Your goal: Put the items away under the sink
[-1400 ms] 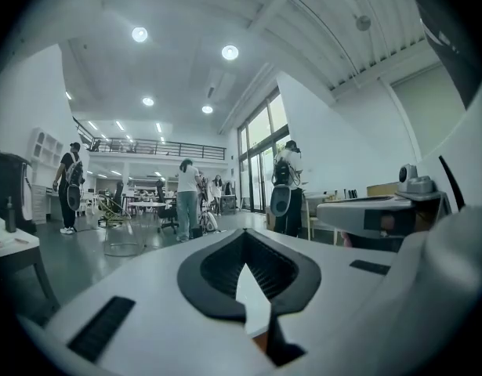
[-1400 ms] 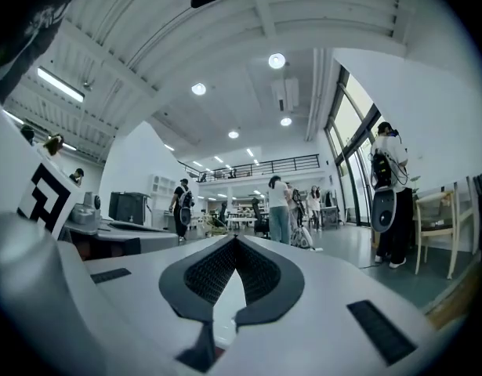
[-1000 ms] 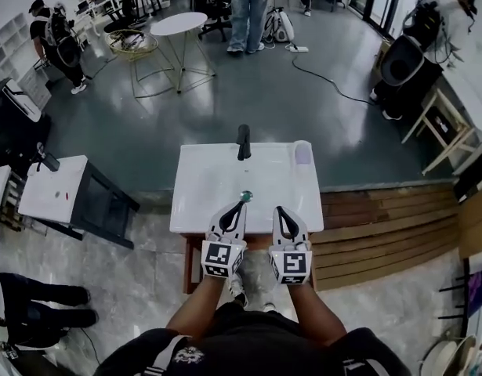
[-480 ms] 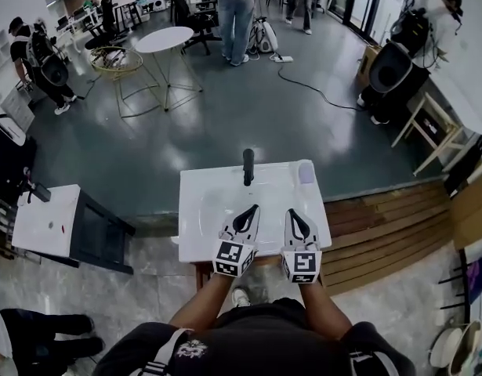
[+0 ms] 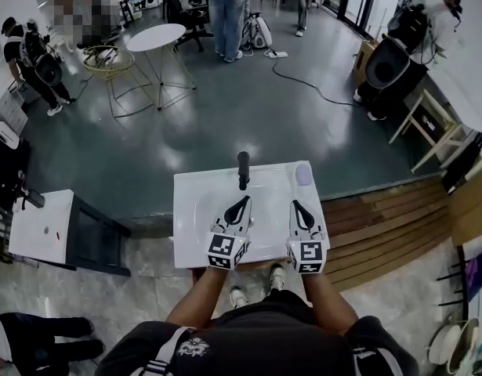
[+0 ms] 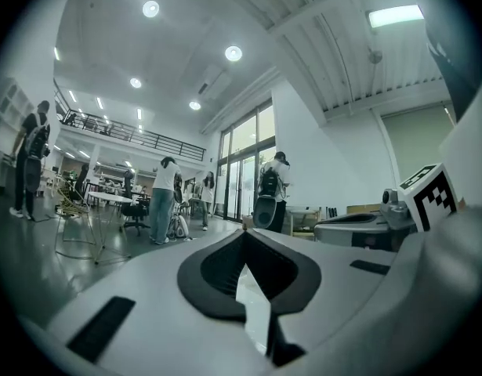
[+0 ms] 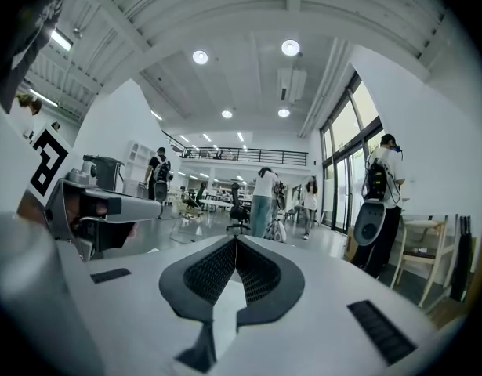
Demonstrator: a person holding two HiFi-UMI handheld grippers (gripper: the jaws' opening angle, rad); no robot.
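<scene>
Sink (image 5: 192,227): white, rectangular, on a stand directly in front of the person. Left gripper (image 5: 241,201) and right gripper (image 5: 297,205) are side by side, level, above the basin; both jaws clenched, nothing between them. Black faucet (image 5: 243,168) at the back edge. Small lilac item (image 5: 303,175) on the back right corner.
</scene>
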